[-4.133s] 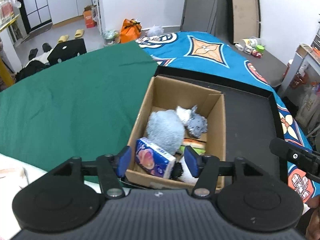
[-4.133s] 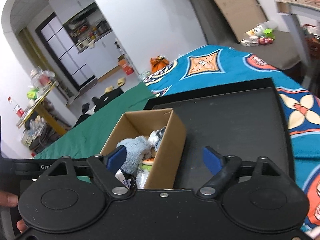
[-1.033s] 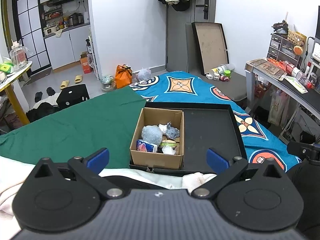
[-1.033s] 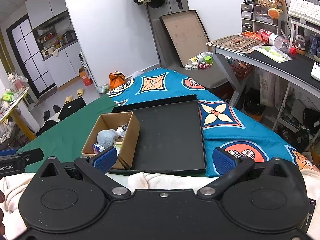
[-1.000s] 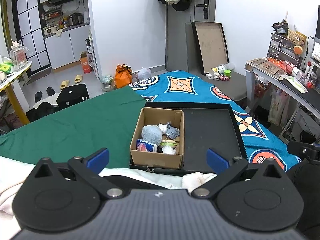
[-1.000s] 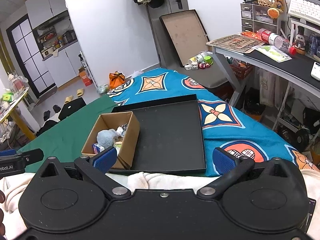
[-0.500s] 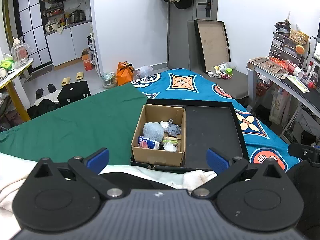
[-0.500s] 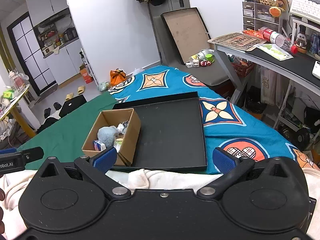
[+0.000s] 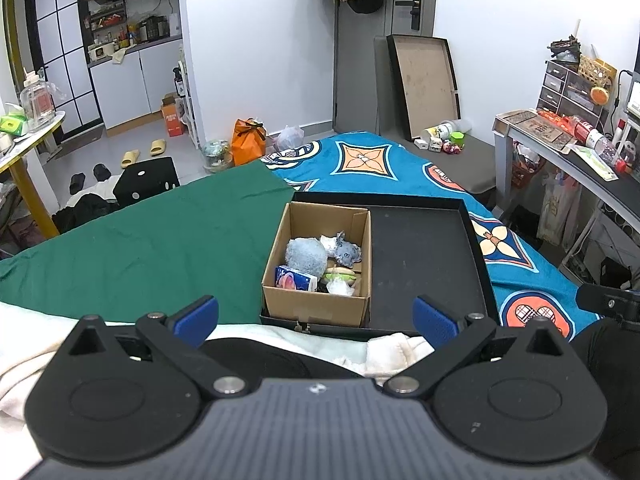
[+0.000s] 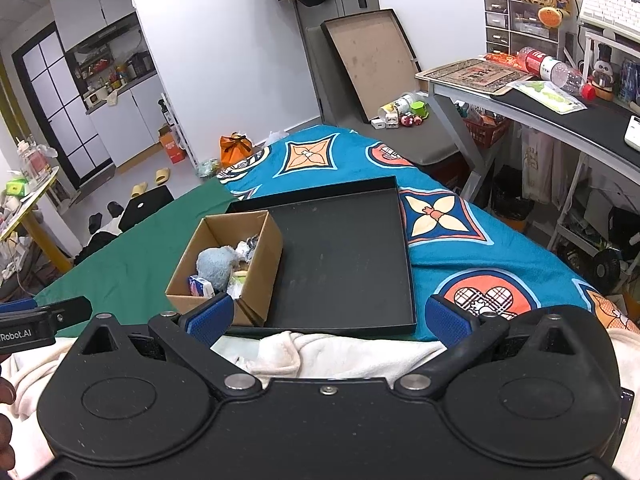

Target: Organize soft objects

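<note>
Left claw (image 9: 315,317) and right claw (image 10: 327,317): both spread wide, hold nothing, well back from bed. Soft toys sit in brown cardboard box (image 9: 316,303) on flat black tray (image 10: 352,264). We think box is packed; grabbing blue fluffy ball (image 9: 306,255) could drag out small tissue pack (image 9: 295,278) or tip box.

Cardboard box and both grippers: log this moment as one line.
left gripper: open, empty | right gripper: open, empty | box: in tray, holds soft toys | tray beside box: bare

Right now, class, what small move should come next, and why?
Probably none beyond resting: both the left gripper and right gripper are open and hold nothing, and the soft toys sit inside the cardboard box on the black tray.
</note>
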Action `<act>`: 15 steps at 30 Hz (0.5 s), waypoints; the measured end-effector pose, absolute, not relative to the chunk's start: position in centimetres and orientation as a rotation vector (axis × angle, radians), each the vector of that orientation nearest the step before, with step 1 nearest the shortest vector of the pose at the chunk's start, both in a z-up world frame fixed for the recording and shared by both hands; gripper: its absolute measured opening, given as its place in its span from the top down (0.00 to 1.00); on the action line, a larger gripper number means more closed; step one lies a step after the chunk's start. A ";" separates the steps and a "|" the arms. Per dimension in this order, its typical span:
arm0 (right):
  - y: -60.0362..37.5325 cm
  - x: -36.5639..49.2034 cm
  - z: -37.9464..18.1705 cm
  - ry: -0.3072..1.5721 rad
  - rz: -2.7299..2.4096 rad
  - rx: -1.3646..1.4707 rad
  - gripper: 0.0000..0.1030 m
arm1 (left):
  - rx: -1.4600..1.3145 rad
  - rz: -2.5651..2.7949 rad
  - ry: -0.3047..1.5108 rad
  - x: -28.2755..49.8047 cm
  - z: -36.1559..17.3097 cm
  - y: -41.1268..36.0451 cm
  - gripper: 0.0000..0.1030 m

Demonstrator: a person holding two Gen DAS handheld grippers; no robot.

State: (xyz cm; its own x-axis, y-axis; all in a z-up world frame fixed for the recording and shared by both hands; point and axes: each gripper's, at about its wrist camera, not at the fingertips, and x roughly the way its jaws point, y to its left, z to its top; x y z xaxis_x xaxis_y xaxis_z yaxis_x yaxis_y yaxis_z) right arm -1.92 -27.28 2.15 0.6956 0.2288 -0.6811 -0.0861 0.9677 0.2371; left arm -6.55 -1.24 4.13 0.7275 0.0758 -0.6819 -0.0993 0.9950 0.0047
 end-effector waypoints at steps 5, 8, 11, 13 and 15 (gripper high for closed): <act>-27.3 -1.9 2.0 0.788 0.171 0.190 0.00 | -0.035 0.093 0.752 -6.5 4.0 -1.2 0.00; -27.2 -1.8 2.0 0.791 0.167 0.187 0.00 | -0.034 0.093 0.753 -6.5 3.9 -1.2 0.00; -27.1 -1.8 1.8 0.793 0.163 0.181 0.00 | -0.037 0.092 0.753 -6.5 3.8 -1.2 0.00; -27.0 -1.8 1.7 0.796 0.164 0.178 0.00 | -0.039 0.092 0.756 -6.4 3.8 -1.1 0.00; -26.9 -1.7 1.6 0.800 0.165 0.175 0.00 | -0.040 0.092 0.757 -6.4 3.6 -1.0 0.00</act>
